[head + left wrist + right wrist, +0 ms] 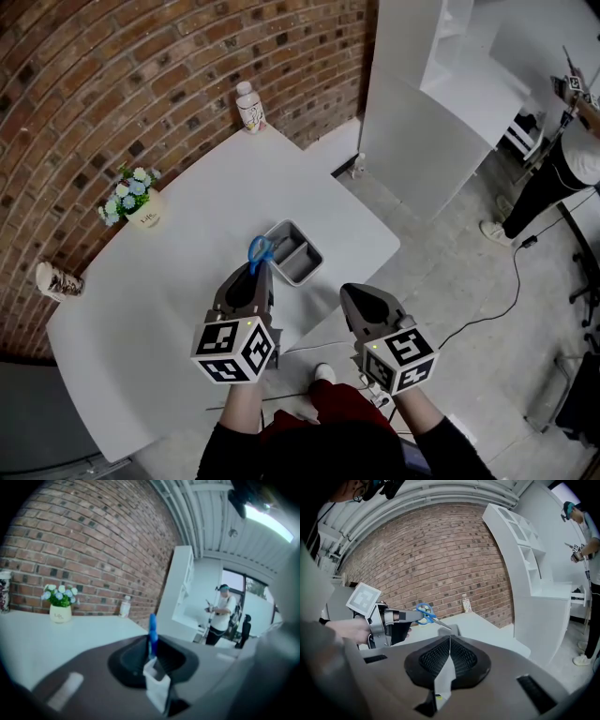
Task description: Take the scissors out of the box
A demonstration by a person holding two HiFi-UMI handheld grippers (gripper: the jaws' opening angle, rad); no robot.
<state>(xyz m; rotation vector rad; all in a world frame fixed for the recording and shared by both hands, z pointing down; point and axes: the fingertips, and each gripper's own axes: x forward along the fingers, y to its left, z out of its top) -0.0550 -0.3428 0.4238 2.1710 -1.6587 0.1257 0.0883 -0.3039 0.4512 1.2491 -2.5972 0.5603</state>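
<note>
The left gripper (255, 274) is clamped narrowly on the blue handle of the scissors (260, 250), holding them in the air with the blades pointing away from it (towards the brick wall). They are out of the grey box (319, 255), just beside its left rim. The box stands near the front edge of the white table (187, 234). The right gripper (356, 294) hangs beside that edge, jaws pressed together with nothing between them.
</note>
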